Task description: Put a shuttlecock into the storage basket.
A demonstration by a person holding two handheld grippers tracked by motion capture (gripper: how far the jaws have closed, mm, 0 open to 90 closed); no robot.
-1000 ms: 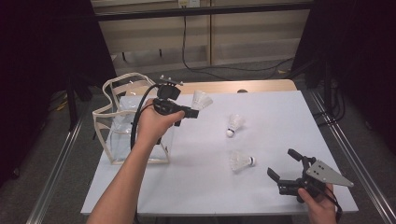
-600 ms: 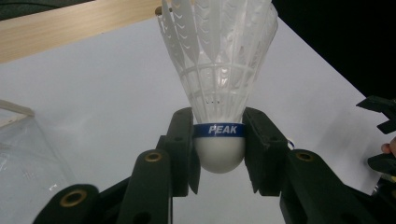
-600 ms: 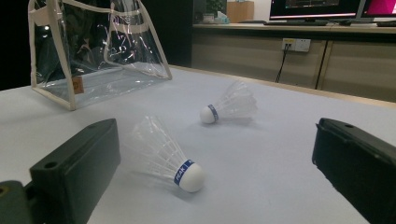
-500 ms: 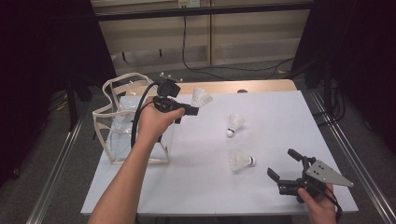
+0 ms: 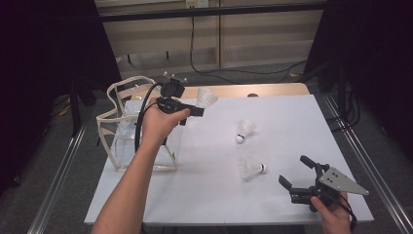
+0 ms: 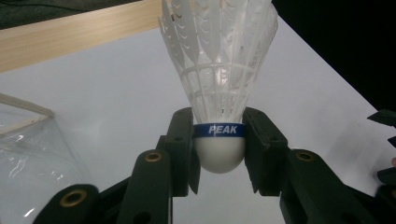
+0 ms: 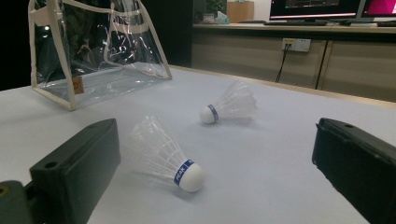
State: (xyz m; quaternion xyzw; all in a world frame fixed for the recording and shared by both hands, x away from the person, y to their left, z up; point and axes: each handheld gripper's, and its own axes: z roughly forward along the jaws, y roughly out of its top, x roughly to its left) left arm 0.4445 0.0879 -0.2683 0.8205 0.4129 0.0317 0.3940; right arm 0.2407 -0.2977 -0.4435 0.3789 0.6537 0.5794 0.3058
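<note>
Currently the left gripper [image 6: 218, 154] clamps a shuttlecock [image 6: 218, 88] by its cork just right of the clear bag [image 5: 136, 131], carry step underway, next a drop into its mouth; right gripper [image 5: 298, 174] waits wide near right.

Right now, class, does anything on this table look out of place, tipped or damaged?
Nothing looks damaged. Two shuttlecocks lie tipped on their sides on the table, one nearer and one farther. A third is clamped at its cork in the left gripper beside the clear bag.
</note>
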